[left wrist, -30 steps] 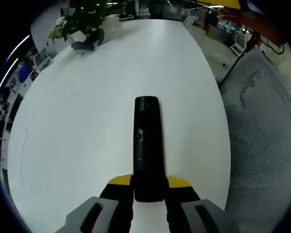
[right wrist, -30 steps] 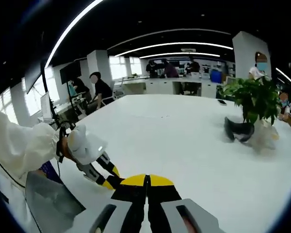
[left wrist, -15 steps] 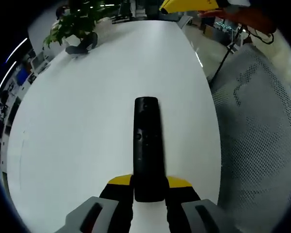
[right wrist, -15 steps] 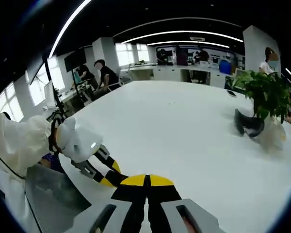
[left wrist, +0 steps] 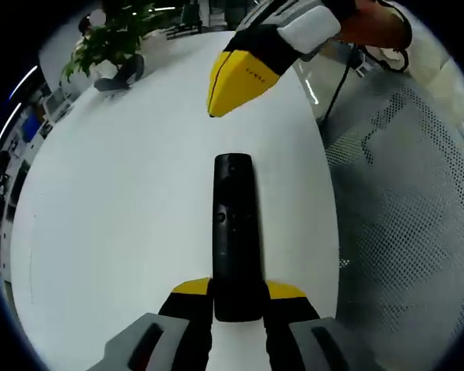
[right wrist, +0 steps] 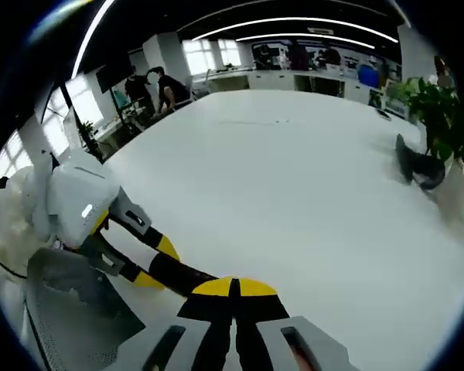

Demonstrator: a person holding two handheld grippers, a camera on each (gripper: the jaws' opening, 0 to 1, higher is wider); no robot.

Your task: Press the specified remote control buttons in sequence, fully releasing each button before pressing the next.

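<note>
- The remote control, in the left gripper view, is a slim black bar, matte and smooth with rounded ends. Its near end is clamped between the jaws of the left tool, and its long axis runs straight forward from them over the white desk.
- In the same view the right tool comes in from the upper right, its yellow wedge tips pressed together and aimed down. It hangs beyond the remote's far end and apart from it, so it is the free tool nearer the buttons, which lie back toward the left tool from that tip.
- The small buttons show faintly along the remote's top face; which one is the target I cannot tell.
- A grey mesh chair sits beside the desk edge, and a potted plant stands at the far end.
- In the right gripper view the right tool's jaws meet with nothing between them, above the glossy white desk.
- The left tool shows at lower left, black and yellow with a white body; the remote it holds is hidden behind the right tool's jaws.
</note>
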